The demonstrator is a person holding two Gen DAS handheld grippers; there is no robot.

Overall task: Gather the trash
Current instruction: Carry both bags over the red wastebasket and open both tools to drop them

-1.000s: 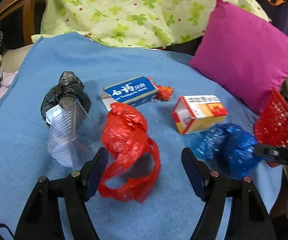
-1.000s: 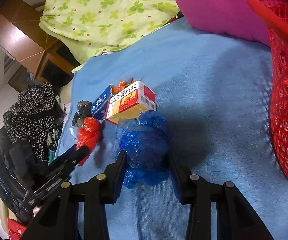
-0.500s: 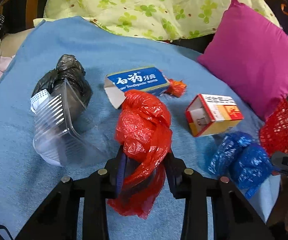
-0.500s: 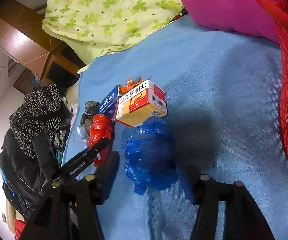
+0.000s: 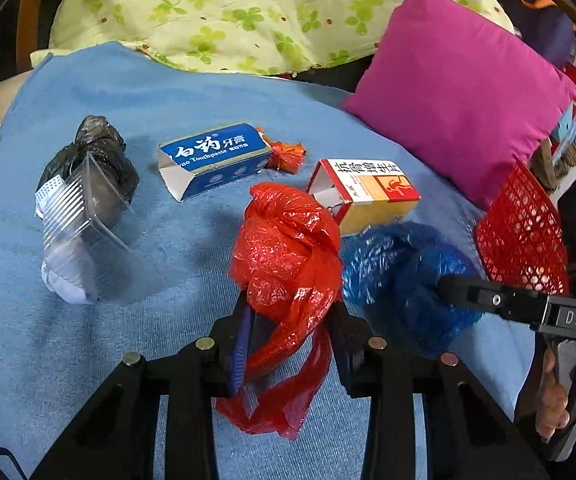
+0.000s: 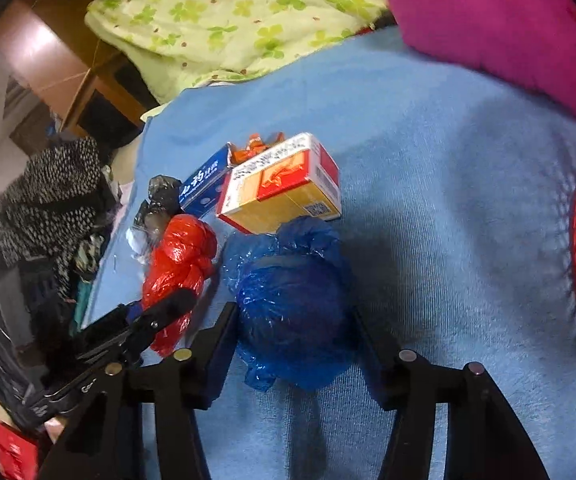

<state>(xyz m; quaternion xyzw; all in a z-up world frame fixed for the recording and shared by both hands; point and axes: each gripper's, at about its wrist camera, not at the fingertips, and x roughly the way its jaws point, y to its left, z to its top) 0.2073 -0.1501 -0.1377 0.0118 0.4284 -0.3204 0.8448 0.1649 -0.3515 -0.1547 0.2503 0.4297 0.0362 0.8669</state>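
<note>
Presently: left hand-held gripper clamped on red plastic bag, right hand-held gripper clamped on blue plastic bag, both near bed's right edge beside red basket.

A blue blanket carries toothpaste box, medicine box, black bag, clear tray left of centre, pink pillow upper right

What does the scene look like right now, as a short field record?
left hand-held gripper: shut on red plastic bag
right hand-held gripper: around blue plastic bag, grip unclear
bin: red mesh basket, at the right
loose trash: toothpaste box, red and yellow carton, clear plastic tray, black bag
surface: blue blanket
</note>
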